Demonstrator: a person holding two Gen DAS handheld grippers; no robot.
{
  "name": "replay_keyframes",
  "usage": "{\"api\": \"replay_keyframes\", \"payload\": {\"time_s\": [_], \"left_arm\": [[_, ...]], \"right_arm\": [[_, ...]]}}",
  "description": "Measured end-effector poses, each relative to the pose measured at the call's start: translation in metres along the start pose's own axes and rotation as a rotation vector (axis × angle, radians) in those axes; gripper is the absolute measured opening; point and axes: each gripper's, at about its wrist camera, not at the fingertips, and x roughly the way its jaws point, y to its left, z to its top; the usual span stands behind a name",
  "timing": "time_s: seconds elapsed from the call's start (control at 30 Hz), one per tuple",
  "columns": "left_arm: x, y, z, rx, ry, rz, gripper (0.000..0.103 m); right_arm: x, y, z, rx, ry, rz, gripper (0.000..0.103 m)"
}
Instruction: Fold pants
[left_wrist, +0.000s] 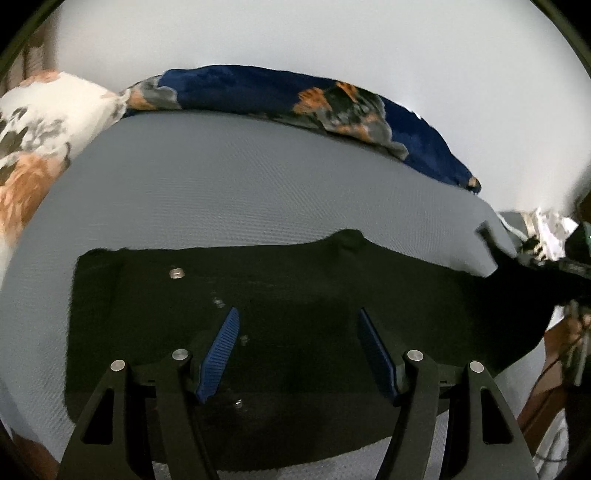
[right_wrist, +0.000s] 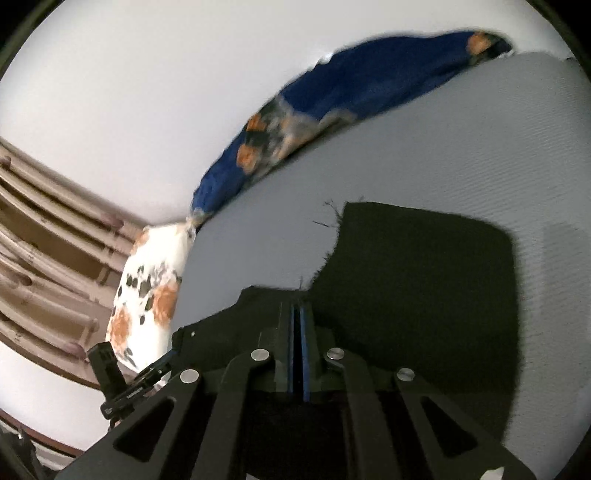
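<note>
Black pants (left_wrist: 295, 280) lie flat on a grey bed sheet (left_wrist: 240, 184), waist end at the left with a metal button (left_wrist: 176, 273). My left gripper (left_wrist: 298, 314) is open just above the pants, blue pads wide apart. In the right wrist view the pants (right_wrist: 424, 280) spread over the grey sheet (right_wrist: 461, 155), with a frayed hem edge toward the far left. My right gripper (right_wrist: 298, 308) is shut on the pants' edge, blue pads pressed together with black cloth around them. The right gripper also shows in the left wrist view (left_wrist: 539, 258) at the far right.
A blue floral pillow (left_wrist: 280, 96) lies along the far edge of the bed, and a white floral pillow (left_wrist: 33, 147) at the left. A white wall is behind. The right wrist view shows a wooden bed frame (right_wrist: 48, 251) and the white floral pillow (right_wrist: 147, 291).
</note>
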Motion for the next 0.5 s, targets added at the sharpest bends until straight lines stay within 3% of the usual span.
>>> {"api": "replay_keyframes", "payload": {"time_s": [0.3,0.5], "left_arm": [[-0.006,0.041,-0.017,-0.094,0.010,-0.011,0.067],[-0.008,0.039,-0.018,-0.084,0.023,-0.053,0.067]], "right_arm": [[0.110,0.049,-0.032,-0.017,0.166,0.064,0.004],[0.162,0.063,-0.067,-0.087,0.311,-0.013,0.006]]}}
